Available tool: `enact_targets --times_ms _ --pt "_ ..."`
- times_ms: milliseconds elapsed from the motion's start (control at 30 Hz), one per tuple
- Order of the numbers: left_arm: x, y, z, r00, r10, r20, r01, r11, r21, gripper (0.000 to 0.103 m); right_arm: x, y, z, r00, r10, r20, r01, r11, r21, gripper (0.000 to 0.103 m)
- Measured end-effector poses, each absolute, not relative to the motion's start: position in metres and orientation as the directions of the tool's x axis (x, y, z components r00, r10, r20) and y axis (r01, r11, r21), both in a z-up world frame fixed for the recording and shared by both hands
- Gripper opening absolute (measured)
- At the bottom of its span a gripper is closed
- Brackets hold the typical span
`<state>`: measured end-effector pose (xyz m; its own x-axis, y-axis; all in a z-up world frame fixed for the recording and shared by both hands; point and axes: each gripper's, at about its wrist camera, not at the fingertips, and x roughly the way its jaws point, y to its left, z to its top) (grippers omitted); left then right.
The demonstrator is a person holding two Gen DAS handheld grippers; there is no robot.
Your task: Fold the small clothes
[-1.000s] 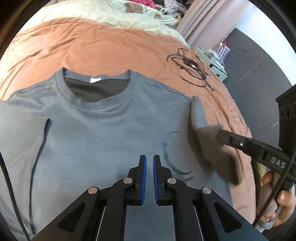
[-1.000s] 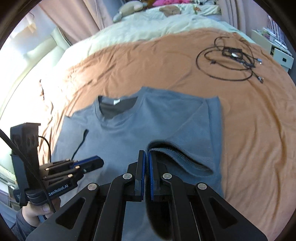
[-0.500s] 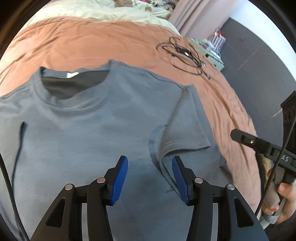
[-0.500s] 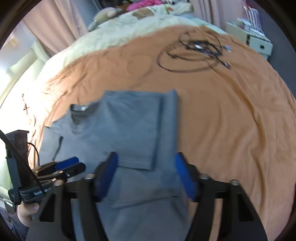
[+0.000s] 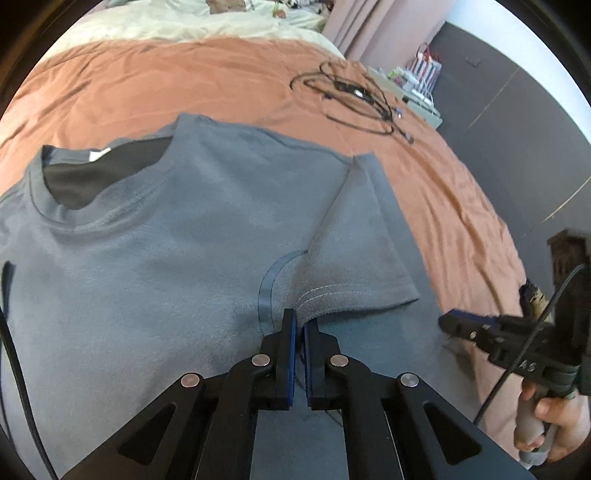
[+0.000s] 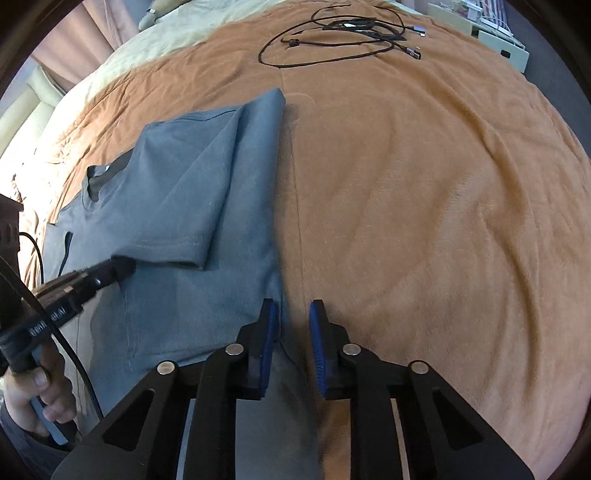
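A grey-blue T-shirt (image 5: pixel 155 258) lies flat on the orange bedspread, collar to the upper left. Its right sleeve (image 5: pixel 354 258) is folded inward over the chest. My left gripper (image 5: pixel 300 325) is shut with its tips at the sleeve's hem; whether cloth is pinched between the pads is unclear. It also shows in the right wrist view (image 6: pixel 118 267) touching the sleeve hem. My right gripper (image 6: pixel 291 314) is open over the shirt's right side edge (image 6: pixel 273 236), empty. In the left wrist view the right gripper (image 5: pixel 454 325) hovers by the shirt's right edge.
A coil of black cables (image 5: pixel 354 99) lies on the orange bedspread (image 6: pixel 424 203) beyond the shirt. A cream duvet (image 5: pixel 177 22) covers the far end of the bed. A white unit with clutter (image 5: pixel 417 92) stands past the bed's right side.
The right gripper let go of the sleeve, opened and moved down to the shirt's right edge. The left gripper opened, then shut at the folded sleeve's hem. The sleeve now lies flat.
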<state>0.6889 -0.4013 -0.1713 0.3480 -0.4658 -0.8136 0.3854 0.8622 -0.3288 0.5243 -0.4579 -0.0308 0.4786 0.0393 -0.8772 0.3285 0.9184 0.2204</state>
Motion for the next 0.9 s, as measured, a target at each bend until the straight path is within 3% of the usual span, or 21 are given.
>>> enact_targets --times_ms 400,467,500,567,600,633,900 --pt "0.686 -0.379 -0.165 0.325 -0.379 -0.867 0.312 0.908 -0.28 0.008 0.51 -0.452 -0.02 0.498 0.027 -0.867 0.353 0.907 0.231 0.015" --pt "0.684 -0.375 -0.153 0.349 -0.381 -0.857 0.314 0.908 -0.276 0.016 0.505 -0.456 -0.013 0.525 0.034 -0.85 0.358 0.898 0.257 0.015" --pt "0.684 -0.373 -0.146 0.359 -0.384 -0.85 0.315 0.908 -0.277 0.026 0.503 -0.458 -0.009 0.541 0.038 -0.84 0.362 0.891 0.273 0.017" --pt "0.682 -0.376 -0.134 0.39 -0.39 -0.834 0.329 0.905 -0.269 0.042 0.499 -0.461 -0.002 0.563 0.039 -0.825 0.363 0.886 0.289 0.036" --pt "0.68 -0.38 -0.129 0.402 -0.396 -0.826 0.342 0.901 -0.266 0.048 0.497 -0.46 0.002 0.581 0.035 -0.813 0.36 0.885 0.295 0.052" --pt "0.679 -0.386 -0.125 0.408 -0.406 -0.817 0.361 0.894 -0.264 0.048 0.494 -0.46 0.003 0.59 0.035 -0.807 0.351 0.889 0.294 0.058" --pt "0.675 -0.441 -0.131 0.364 -0.446 -0.817 0.468 0.847 -0.254 0.048 0.472 -0.472 0.007 0.607 0.012 -0.795 0.364 0.885 0.291 0.058"
